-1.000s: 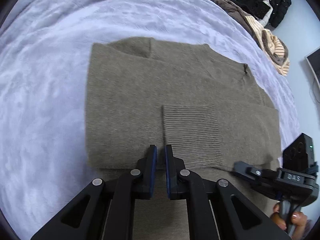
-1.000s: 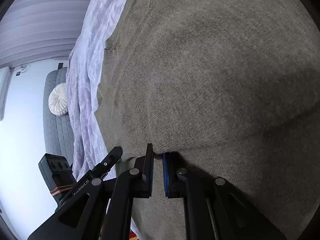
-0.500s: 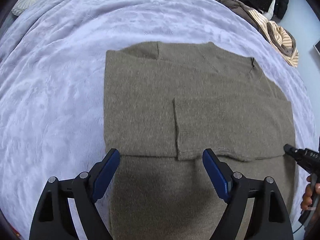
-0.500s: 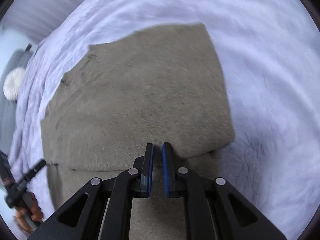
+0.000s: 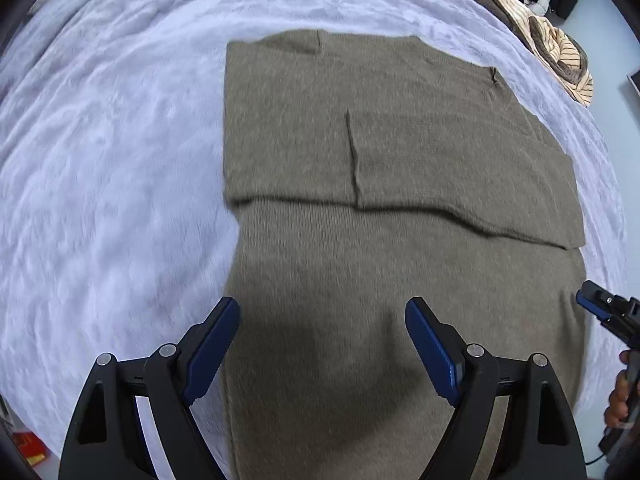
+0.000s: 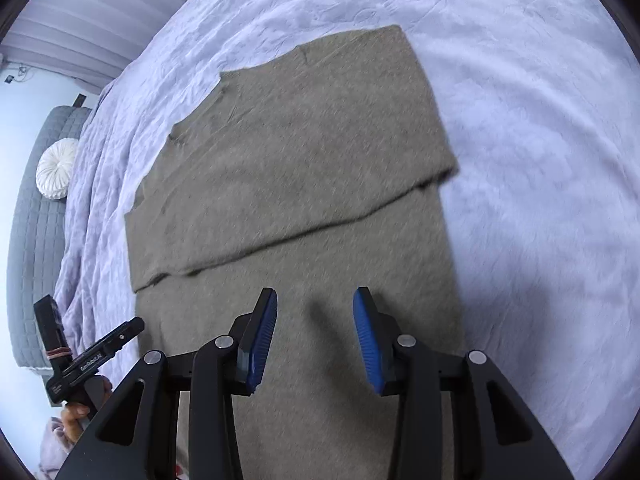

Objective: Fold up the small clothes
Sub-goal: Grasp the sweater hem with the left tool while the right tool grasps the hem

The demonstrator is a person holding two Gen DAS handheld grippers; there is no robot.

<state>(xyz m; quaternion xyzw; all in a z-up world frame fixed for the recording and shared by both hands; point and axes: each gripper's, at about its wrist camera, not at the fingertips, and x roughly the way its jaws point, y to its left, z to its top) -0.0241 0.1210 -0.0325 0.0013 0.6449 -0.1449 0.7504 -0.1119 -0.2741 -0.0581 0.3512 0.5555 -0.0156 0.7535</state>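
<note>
On the far left there is only the soft pale blanket (image 5: 100, 180) on the bed. It is a big flat place, so the clothes can lie smooth while they are folded.

The left gripper (image 5: 322, 338) hangs over the near part of the brown sweater (image 5: 380, 280). Its two blue fingers (image 5: 210, 344) stand wide apart and nothing is between them. They hold nothing, so the cloth lies loose below them.

The sweater sits in the middle of the blanket, spread out flat. Its far half is double — both sides are folded in over it, and their edges meet in a dark line (image 5: 352, 152) down the middle. I think they lie that way to make the sweater a narrow strip. The folded part ends in a straight edge across the cloth, and the near half is still one flat layer. That near half most likely needs to be folded up next.

To the right, the right gripper (image 6: 314, 336) also hangs over the near part of the sweater (image 6: 300, 168). Its fingers (image 6: 370, 340) are opening now, with only a gap between them — no cloth is pinched there. The person's other hand (image 6: 78, 408) shows low on the left of that view.

Far away on the right, at the edge of the bed, lies a heap of other clothes (image 5: 552, 28), some striped and some black. They may be waiting for their turn.
</note>
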